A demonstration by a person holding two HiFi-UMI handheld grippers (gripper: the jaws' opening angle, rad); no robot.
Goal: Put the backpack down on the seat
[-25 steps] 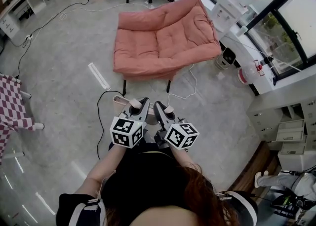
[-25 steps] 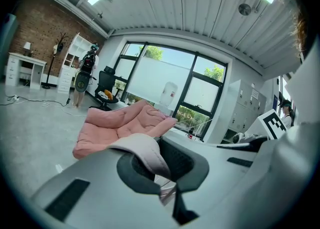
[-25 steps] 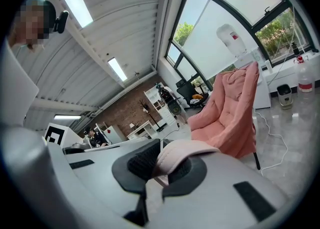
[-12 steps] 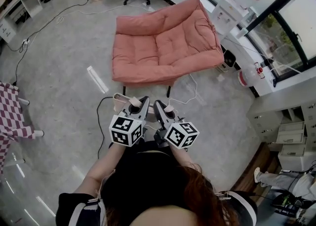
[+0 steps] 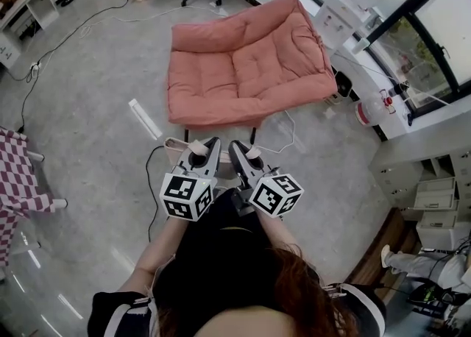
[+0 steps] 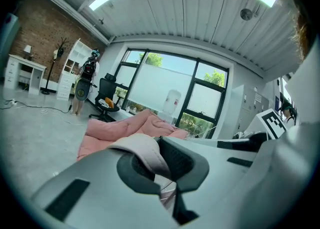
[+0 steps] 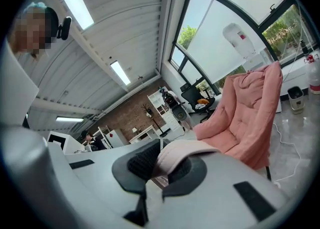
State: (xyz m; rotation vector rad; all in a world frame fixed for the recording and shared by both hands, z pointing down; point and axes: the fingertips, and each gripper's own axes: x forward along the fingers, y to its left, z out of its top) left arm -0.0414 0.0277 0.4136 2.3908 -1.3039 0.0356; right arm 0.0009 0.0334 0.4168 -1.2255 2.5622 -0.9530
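She is standing just short of the pink lounge chair (image 5: 246, 63), with both grippers held out side by side at chest height and pointing at it.

The left gripper (image 5: 208, 144) is clamped tight on a pale pink padded strap (image 6: 145, 150). In the left gripper view the strap bulges up in a soft loop over the dark pads, with no gap left between the jaws. The right gripper (image 5: 237, 146) has the same hold on a second strap (image 7: 182, 149) of the same dusty pink, folded over its pads and pinched flat.

The backpack (image 5: 175, 150) hangs from those two straps, under and between the grippers. From above only a little of it shows: a pale beige-pink edge beside the left gripper and a bit of the same fabric in the gap between the two tools. The rest is hidden by the grippers, their marker cubes and her arms, so I can't make out its shape or how low it reaches.

It is in front of the chair's near edge, above grey floor, and not on the cushion. The seat is a thick, quilted salmon pad on dark legs, with its backrest leaning away toward the window. A black cable (image 5: 151, 174) lies on the floor near her left side.
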